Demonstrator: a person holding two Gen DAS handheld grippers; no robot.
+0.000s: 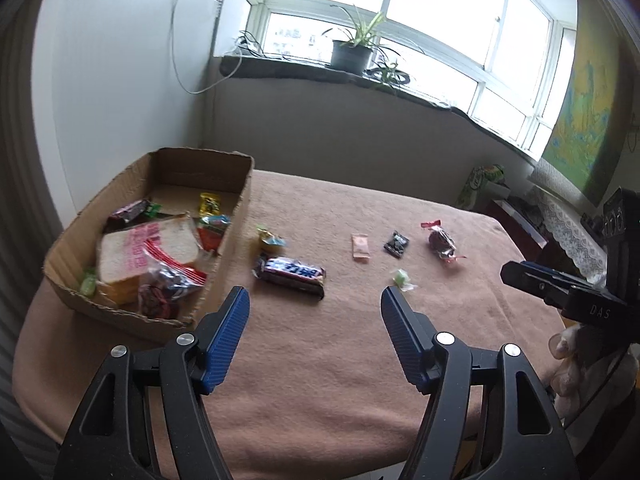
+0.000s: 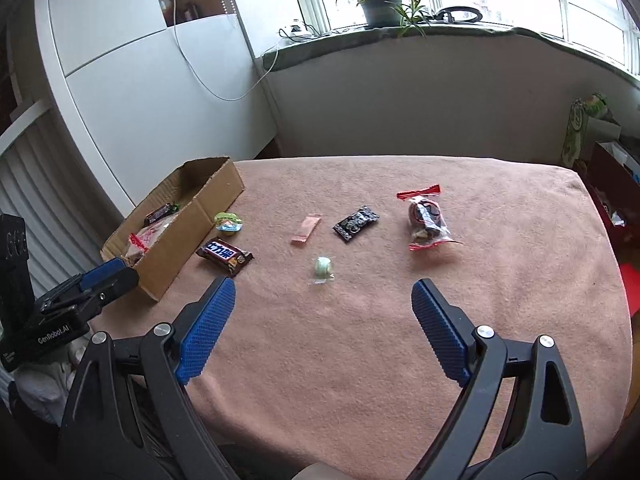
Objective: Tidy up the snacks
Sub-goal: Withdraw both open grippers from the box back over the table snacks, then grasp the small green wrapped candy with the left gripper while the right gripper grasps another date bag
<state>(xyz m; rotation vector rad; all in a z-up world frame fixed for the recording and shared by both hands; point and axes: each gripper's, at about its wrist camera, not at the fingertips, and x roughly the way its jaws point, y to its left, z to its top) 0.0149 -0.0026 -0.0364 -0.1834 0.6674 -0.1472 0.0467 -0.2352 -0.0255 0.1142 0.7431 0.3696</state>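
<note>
A cardboard box (image 1: pixel 236 216) at the table's left holds bagged bread (image 1: pixel 144 252) and several small snacks. Loose on the pink cloth lie a chocolate bar (image 1: pixel 292 274), a jelly cup (image 1: pixel 270 240), a pink sachet (image 1: pixel 360 246), a black packet (image 1: pixel 396 244), a red-tied clear bag (image 1: pixel 442 242) and a small green candy (image 1: pixel 400 278). My left gripper (image 1: pixel 314 300) is open and empty, near the bar. My right gripper (image 2: pixel 322 292) is open and empty, just short of the green candy (image 2: pixel 322 270). The box (image 2: pixel 188 224) and bar (image 2: pixel 224 256) lie to its left.
The table (image 2: pixel 360 360) has a rounded front edge. A wall and a window sill with a potted plant (image 1: pixel 352 52) stand behind it. Boxes and bags (image 2: pixel 600 148) stand on the floor at the right. A white cabinet (image 2: pixel 120 60) is at the left.
</note>
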